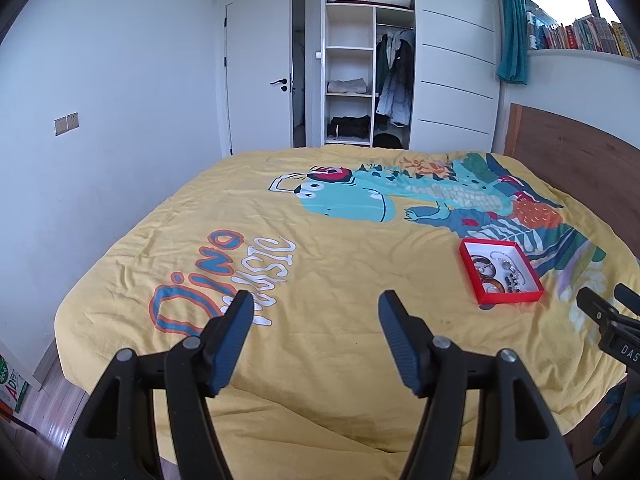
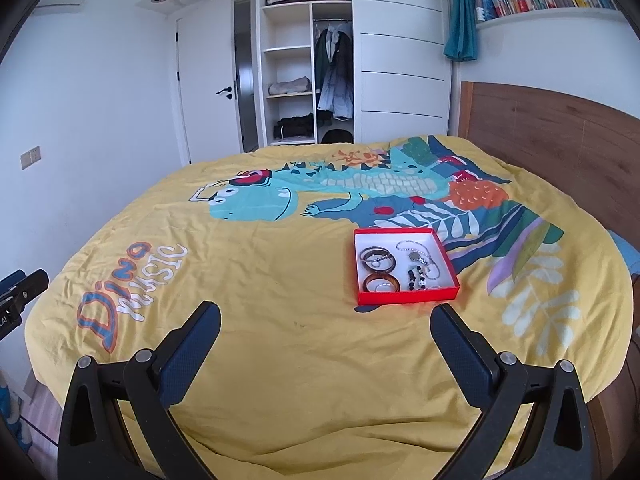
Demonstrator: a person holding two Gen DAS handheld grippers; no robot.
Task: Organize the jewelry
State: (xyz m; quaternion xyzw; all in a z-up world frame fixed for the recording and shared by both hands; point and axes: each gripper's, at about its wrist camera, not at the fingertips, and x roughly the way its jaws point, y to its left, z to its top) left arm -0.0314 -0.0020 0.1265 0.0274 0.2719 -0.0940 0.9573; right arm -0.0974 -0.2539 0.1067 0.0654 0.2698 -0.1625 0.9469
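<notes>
Here the red jewelry box (image 2: 406, 266) lies flat on the yellow bedspread (image 2: 280, 280), toward the headboard (image 2: 560, 128) side of the bed and partly over the printed leaves beside the dinosaur. Its low red walls stand clear on all four sides, with bare cloth around every edge. Inside on the white lining there are two large bangles: a dark one (image 2: 378, 258) at the far left and an amber one (image 2: 381, 282) in front of it, each with a small thin ring inside it. To their right lie a silver chain (image 2: 416, 248) with a pendant and a short strand of dark and pale beads (image 2: 416, 276); the finer pieces are too small to count surely. Wide open spread lies between the box and the near edge of the bed. The right gripper (image 2: 326, 320) hangs over that near stretch, its two fingers spread as wide as they go with nothing between them, its right finger tip just short of the box's near right corner in the picture. The left gripper (image 1: 316, 308) hovers further left, over the "Dino Music" lettering, its fingers also parted and empty, well apart from the box (image 1: 502, 270). Beyond the bed stand one white door (image 1: 260, 68), one open wardrobe (image 1: 368, 60) with shelves and hanging coats, one teal curtain (image 1: 512, 28), and a row of books (image 1: 580, 34) on a ledge above the headboard.
</notes>
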